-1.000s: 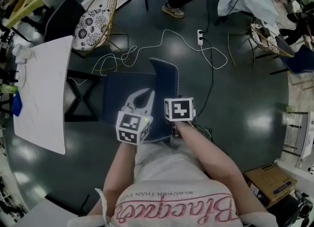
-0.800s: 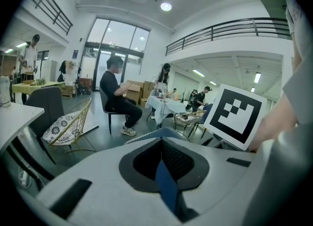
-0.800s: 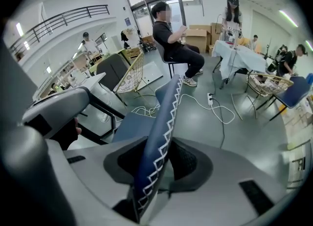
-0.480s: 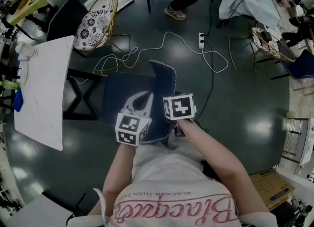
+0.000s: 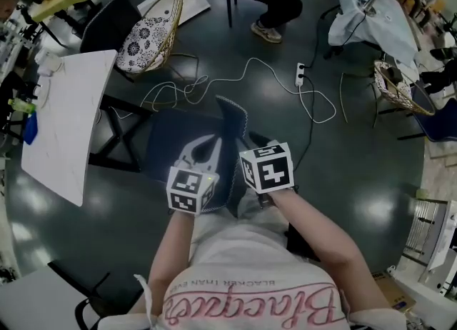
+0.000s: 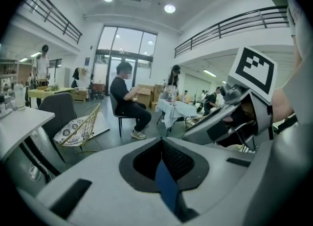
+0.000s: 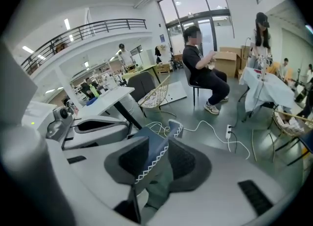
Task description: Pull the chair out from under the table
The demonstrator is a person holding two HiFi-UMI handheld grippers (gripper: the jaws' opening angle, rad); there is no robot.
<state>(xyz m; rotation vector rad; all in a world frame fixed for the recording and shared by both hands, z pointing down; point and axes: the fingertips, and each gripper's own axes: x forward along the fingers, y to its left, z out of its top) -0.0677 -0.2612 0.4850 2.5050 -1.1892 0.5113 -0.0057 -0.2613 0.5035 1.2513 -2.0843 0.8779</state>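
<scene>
The dark blue chair (image 5: 178,146) stands out from under the white table (image 5: 64,128), its back (image 5: 230,118) upright in front of me. My left gripper (image 5: 212,141) is shut on the back's top edge, which shows as a thin blue strip (image 6: 166,186) between the pads (image 6: 183,164). My right gripper (image 5: 253,146) hangs just above and right of the back. Its jaws are closing. The stitched edge of the back (image 7: 155,144) shows between them, and the right pad (image 7: 188,164) stands apart from it.
A wicker chair with a patterned cushion (image 5: 153,32) stands beyond the table. A white cable and power strip (image 5: 301,73) lie on the floor behind the chair. A seated person (image 5: 275,7) and a cloth-covered table (image 5: 378,14) are farther back. Another wicker seat (image 5: 396,82) stands right.
My right gripper has risen from the chair back and rolled, its marker cube now larger and tilted. The left gripper keeps its hold and has shifted slightly with the chair.
</scene>
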